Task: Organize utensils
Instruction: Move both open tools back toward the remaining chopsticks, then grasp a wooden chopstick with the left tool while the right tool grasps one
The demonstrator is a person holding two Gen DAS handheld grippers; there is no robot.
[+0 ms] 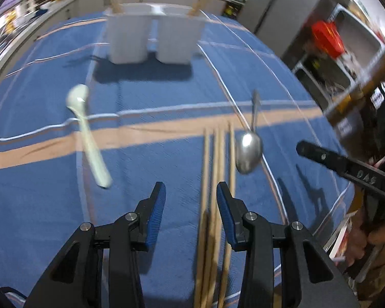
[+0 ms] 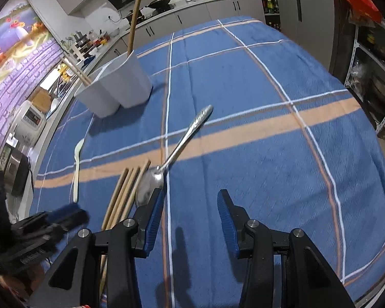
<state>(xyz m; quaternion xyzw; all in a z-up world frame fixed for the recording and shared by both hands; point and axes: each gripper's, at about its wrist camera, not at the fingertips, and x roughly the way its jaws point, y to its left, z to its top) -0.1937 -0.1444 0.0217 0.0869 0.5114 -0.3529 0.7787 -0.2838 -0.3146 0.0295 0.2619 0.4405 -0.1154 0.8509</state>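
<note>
Wooden chopsticks [image 1: 213,205] cut off below; metal spoon [image 2: 151,187] bowl half-hidden; both tongs released, empty.

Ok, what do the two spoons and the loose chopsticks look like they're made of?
Metal spoon: polished steel by the look, with mirror glints and an embossed handle. White spoon: glossy, probably ceramic or plastic; blur leaves it open. Chopsticks: matte tan, apparently wood or bamboo.

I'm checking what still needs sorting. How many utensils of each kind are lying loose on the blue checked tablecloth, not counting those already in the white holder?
Wooden chopsticks: 4
Shiny metal spoon: 1
White ceramic soup spoon: 1
Total: 6 loose utensils on the tablecloth. Further wooden sticks stand in the white two-part holder; these are not counted.
</note>
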